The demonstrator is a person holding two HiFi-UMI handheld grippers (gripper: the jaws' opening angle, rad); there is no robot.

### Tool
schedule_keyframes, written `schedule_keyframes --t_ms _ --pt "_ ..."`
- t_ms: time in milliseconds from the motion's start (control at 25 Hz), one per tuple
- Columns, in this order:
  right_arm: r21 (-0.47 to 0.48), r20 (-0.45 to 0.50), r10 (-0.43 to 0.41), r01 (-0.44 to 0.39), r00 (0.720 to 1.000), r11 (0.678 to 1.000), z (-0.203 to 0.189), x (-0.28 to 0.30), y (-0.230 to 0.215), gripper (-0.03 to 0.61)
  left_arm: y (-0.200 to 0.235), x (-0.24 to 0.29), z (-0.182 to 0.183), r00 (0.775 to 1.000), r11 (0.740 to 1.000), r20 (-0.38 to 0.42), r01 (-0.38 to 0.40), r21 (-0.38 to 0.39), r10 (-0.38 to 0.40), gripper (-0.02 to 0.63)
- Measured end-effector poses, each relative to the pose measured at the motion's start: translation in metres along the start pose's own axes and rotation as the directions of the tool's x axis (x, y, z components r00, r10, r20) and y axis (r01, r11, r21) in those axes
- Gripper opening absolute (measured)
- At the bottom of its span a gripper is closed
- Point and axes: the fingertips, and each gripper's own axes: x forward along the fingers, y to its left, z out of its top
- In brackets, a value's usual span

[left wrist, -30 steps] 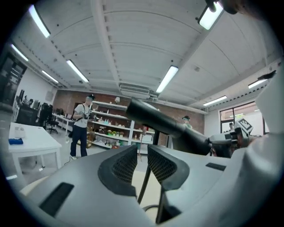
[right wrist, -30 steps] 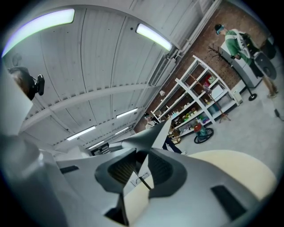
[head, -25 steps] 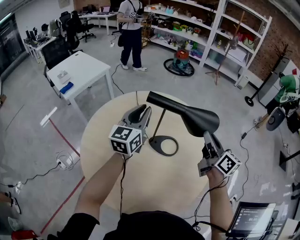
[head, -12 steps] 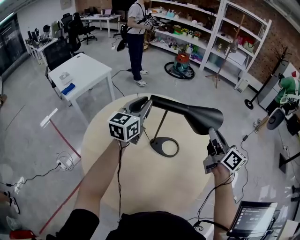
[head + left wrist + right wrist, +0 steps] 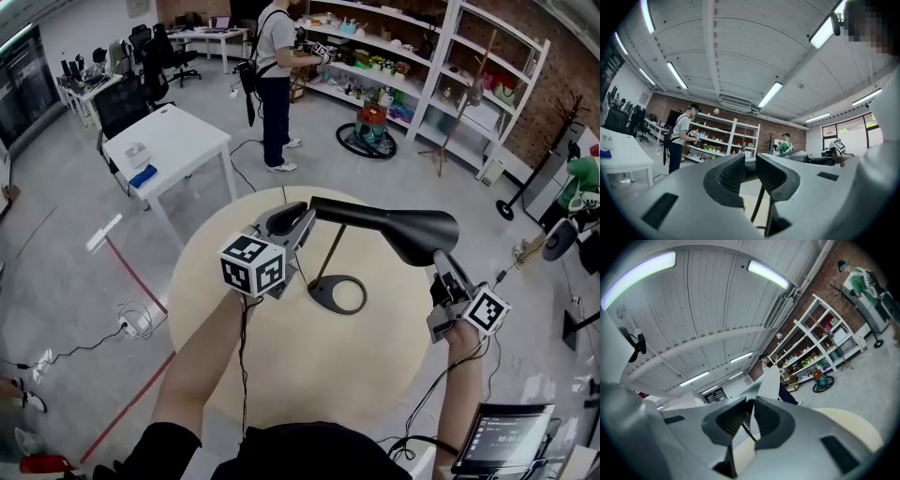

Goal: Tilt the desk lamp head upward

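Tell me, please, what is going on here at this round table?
A person holds a gripper in each hand and works on a black desk lamp that stands on the round table. The left gripper is shut on the narrow back end of the lamp head, and the right gripper is shut on the rim of its wide end. The head lies roughly level above the base.

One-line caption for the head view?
Left tool grips the narrow end of the desk lamp head, right tool its wide rim, over a round table.
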Motion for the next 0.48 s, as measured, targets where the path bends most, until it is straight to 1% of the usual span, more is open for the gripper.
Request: schedule_keyframes --t_ms 80,160,200,240,280,360,480 --pt "0.004 -0.012 -0.005 0.005 1.0 1.0 0.001 0.001 0.0 0.057 -0.001 -0.001 0.008 1.0 0.999 -0.002 -0.003 0.052 0.003 0.055" --pt "0.003 -0.021 -0.009 0.009 1.0 1.0 0.003 0.002 0.003 0.057 -0.004 0.003 0.01 0.999 0.991 -0.039 0.005 0.135 0.001 0.055" --pt "-0.004 -0.022 -0.009 0.009 1.0 1.0 0.004 0.003 0.005 0.057 -0.003 0.005 0.009 0.998 0.986 -0.062 0.01 0.167 0.0 0.055" --pt "-0.015 -0.022 -0.007 0.006 1.0 1.0 0.005 0.004 0.007 0.057 -0.002 0.008 0.007 0.996 0.983 -0.084 0.014 0.184 0.001 0.055" --pt "-0.027 -0.022 -0.004 0.004 1.0 1.0 0.007 0.005 0.008 0.057 0.0 0.011 0.003 0.995 0.983 -0.103 0.016 0.184 0.003 0.055" --pt "-0.038 -0.025 -0.007 0.006 1.0 0.999 0.008 0.006 0.007 0.057 0.005 0.015 -0.004 0.992 0.988 -0.123 0.006 0.155 0.013 0.055" --pt "-0.066 -0.03 -0.013 0.011 0.999 0.998 0.012 0.007 0.012 0.057 0.012 0.016 -0.009 0.994 0.996 -0.105 -0.028 0.089 0.037 0.054"
